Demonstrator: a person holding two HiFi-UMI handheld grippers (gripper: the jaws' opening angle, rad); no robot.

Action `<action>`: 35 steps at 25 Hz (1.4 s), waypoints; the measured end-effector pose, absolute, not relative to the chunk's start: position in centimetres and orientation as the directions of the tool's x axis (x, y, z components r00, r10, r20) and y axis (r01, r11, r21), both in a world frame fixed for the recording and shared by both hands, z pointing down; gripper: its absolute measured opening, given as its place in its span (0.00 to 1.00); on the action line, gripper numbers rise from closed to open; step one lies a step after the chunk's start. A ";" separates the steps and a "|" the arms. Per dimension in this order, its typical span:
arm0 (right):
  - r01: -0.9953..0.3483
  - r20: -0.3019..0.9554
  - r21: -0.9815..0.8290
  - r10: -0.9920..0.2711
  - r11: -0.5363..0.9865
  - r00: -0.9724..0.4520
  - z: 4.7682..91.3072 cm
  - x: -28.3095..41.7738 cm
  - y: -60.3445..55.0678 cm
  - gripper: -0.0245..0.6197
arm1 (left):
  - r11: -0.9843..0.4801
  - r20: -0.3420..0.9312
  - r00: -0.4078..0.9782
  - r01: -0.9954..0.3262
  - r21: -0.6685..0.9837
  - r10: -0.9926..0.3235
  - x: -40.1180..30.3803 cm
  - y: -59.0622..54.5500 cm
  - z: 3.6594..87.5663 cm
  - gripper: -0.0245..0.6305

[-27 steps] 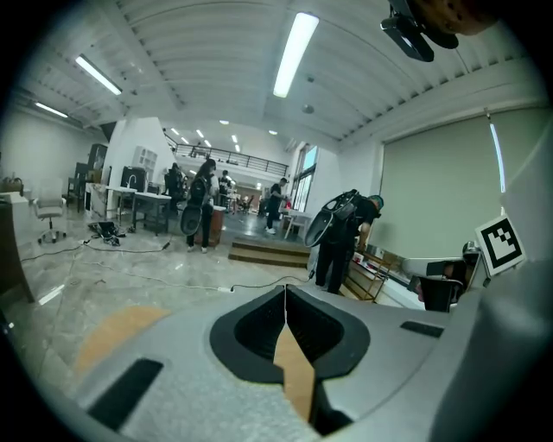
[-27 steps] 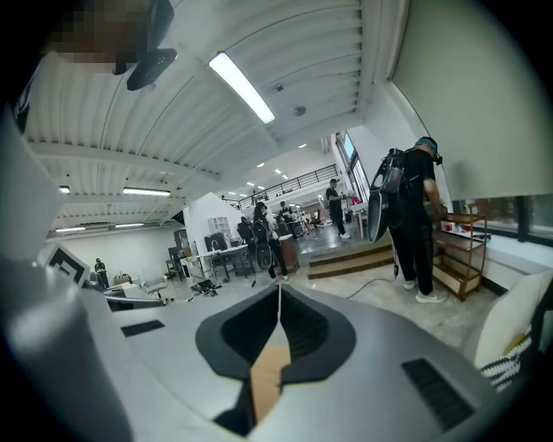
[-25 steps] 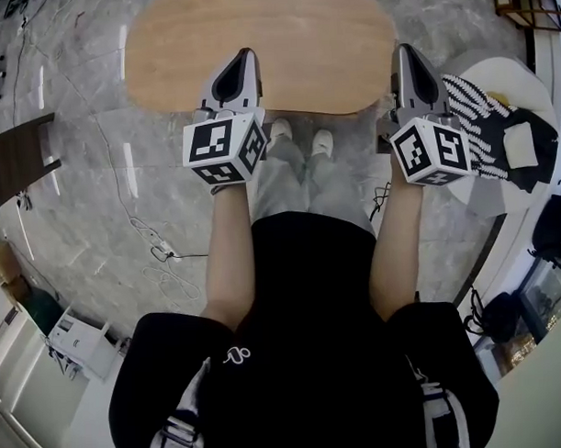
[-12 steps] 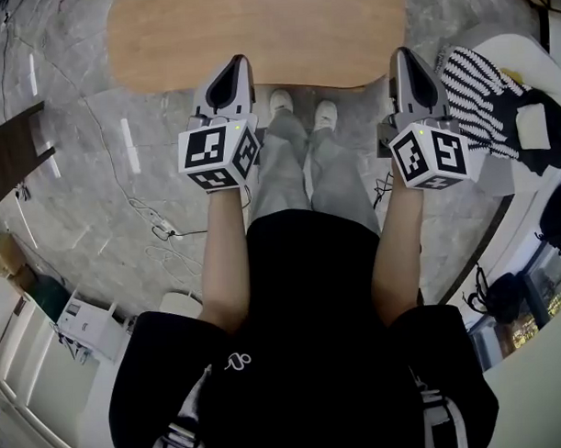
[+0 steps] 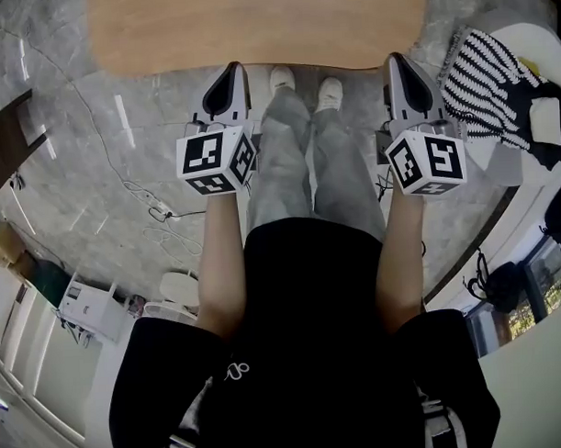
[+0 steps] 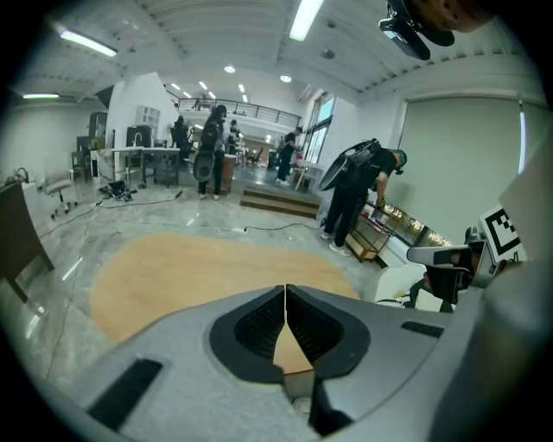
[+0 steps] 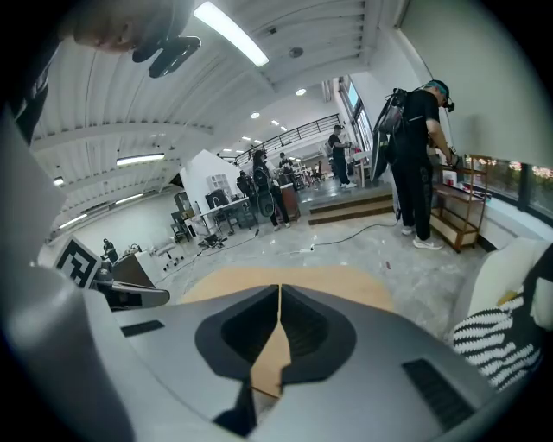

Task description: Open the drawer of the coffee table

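Observation:
The oval wooden top of the coffee table (image 5: 255,26) fills the top of the head view; its drawer is hidden under the top. My left gripper (image 5: 230,71) hangs at the table's near edge, left of the person's legs, shut and empty. My right gripper (image 5: 397,60) hangs level with it on the other side of the legs, also shut with nothing held. In the left gripper view the table top (image 6: 173,268) spreads beyond the closed left gripper (image 6: 285,289). The right gripper view shows the table top (image 7: 259,280) past the closed right gripper (image 7: 279,289).
A white armchair (image 5: 513,36) with a black-and-white striped cushion (image 5: 482,78) stands right of the table. Cables (image 5: 156,209) trail over the grey marble floor on the left. A dark chair (image 5: 7,150) is at far left. A person (image 6: 359,198) stands beyond the table by a shelf.
Both grippers have sunk toward the floor and now sit just short of the table's near edge instead of over it. The head has tipped, so the table has slid up the picture.

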State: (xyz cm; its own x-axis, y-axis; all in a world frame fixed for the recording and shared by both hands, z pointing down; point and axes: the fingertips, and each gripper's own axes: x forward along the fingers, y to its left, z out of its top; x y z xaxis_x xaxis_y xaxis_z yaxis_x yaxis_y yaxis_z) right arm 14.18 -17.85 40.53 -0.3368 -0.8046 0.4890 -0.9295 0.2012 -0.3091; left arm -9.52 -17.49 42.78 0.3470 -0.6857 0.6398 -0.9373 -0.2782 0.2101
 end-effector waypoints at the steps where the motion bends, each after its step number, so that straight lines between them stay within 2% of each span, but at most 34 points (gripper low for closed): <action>1: -0.929 0.501 -0.310 -0.796 0.200 -0.339 41.5 14.1 -17.5 0.06 | -0.278 0.649 0.349 -0.937 0.213 -0.676 -9.5 -17.2 43.8 0.05; 17: -0.917 0.661 -0.320 -0.637 0.239 -0.397 54.0 12.4 -12.2 0.06 | -0.222 0.780 0.310 -0.949 0.223 -0.544 -12.0 -12.3 56.6 0.06; 35: -0.895 0.769 -0.329 -0.465 0.302 -0.439 64.3 11.9 -7.5 0.06 | -0.228 0.861 0.275 -0.955 0.192 -0.427 -14.3 -10.3 67.2 0.06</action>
